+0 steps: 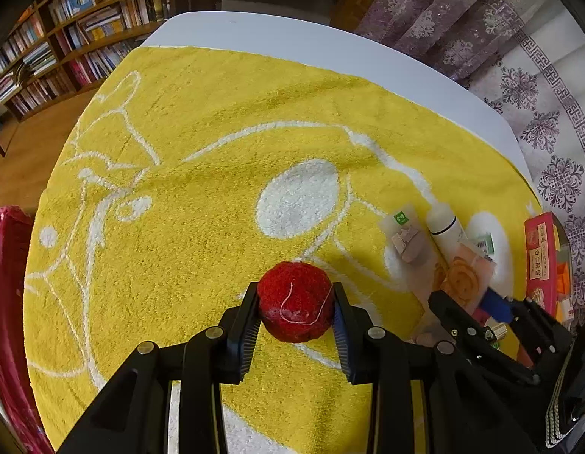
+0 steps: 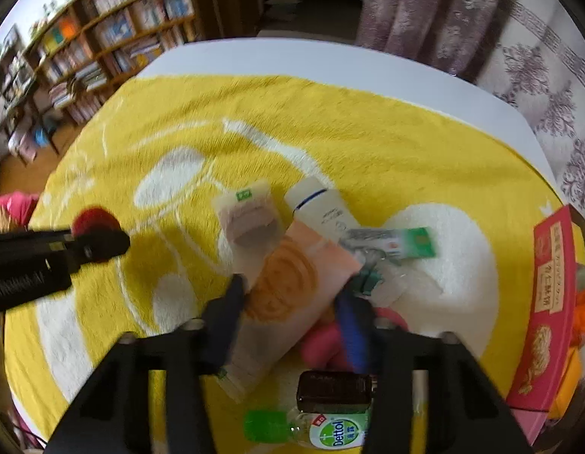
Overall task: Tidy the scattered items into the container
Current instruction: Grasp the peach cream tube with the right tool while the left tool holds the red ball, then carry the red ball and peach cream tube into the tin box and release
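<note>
- Jaws of the left gripper [image 1: 296, 316] clamp a red ball [image 1: 295, 300], low centre of the left wrist view.
- Right gripper [image 2: 290, 302] jaws, blurred, seem spread around an orange-swirl packet [image 2: 288, 283], centre frame.
- Pink box [image 2: 546, 302] stands at right edge.

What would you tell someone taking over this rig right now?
Left gripper: shut on the red ball, over the yellow towel.
Right gripper: jaws either side of the orange packet; blurred, so grip unclear.
Still scattered on the towel: white tube, clear pouch, green sachet, Dettol bottle, a pink item.
Pink box at the right already holds some things.
Left to do: ball, packet and the rest into the box.
</note>
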`<state>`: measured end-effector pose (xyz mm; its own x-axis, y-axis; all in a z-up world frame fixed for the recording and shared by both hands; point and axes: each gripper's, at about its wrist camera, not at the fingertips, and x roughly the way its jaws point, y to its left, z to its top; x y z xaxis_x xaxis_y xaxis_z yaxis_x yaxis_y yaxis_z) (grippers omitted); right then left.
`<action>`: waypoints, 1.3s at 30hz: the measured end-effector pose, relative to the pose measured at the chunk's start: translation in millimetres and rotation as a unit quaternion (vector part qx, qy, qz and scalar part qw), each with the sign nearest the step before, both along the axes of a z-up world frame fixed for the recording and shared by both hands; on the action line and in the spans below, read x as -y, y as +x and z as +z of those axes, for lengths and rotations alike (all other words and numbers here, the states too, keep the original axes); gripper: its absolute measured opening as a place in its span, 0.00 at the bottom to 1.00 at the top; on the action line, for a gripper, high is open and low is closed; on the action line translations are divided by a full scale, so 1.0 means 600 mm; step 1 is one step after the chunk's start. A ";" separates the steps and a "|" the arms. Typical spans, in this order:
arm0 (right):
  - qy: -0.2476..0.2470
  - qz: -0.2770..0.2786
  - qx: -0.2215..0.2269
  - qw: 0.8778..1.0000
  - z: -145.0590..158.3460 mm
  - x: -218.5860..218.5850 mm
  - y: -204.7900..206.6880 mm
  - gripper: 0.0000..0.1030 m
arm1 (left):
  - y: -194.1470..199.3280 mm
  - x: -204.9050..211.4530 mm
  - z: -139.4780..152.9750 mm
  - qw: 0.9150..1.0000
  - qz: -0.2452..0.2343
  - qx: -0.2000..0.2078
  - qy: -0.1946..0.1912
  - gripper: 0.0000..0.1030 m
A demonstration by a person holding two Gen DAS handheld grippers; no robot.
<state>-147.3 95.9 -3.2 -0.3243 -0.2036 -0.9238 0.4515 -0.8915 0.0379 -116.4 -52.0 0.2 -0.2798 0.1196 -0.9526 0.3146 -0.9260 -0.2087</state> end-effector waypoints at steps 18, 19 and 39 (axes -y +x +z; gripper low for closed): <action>-0.182 -0.065 0.078 0.978 0.079 -0.104 0.018 0.11 | 0.028 -0.029 0.054 1.000 0.000 -0.021 -0.018 0.36; -0.189 -0.068 0.080 0.976 0.084 -0.112 0.020 0.11 | 0.030 -0.034 0.059 1.000 0.000 -0.023 -0.020 0.36; -0.238 -0.110 0.039 0.964 0.165 -0.286 0.073 0.11 | 0.064 -0.198 0.148 0.996 -0.039 -0.066 -0.044 0.36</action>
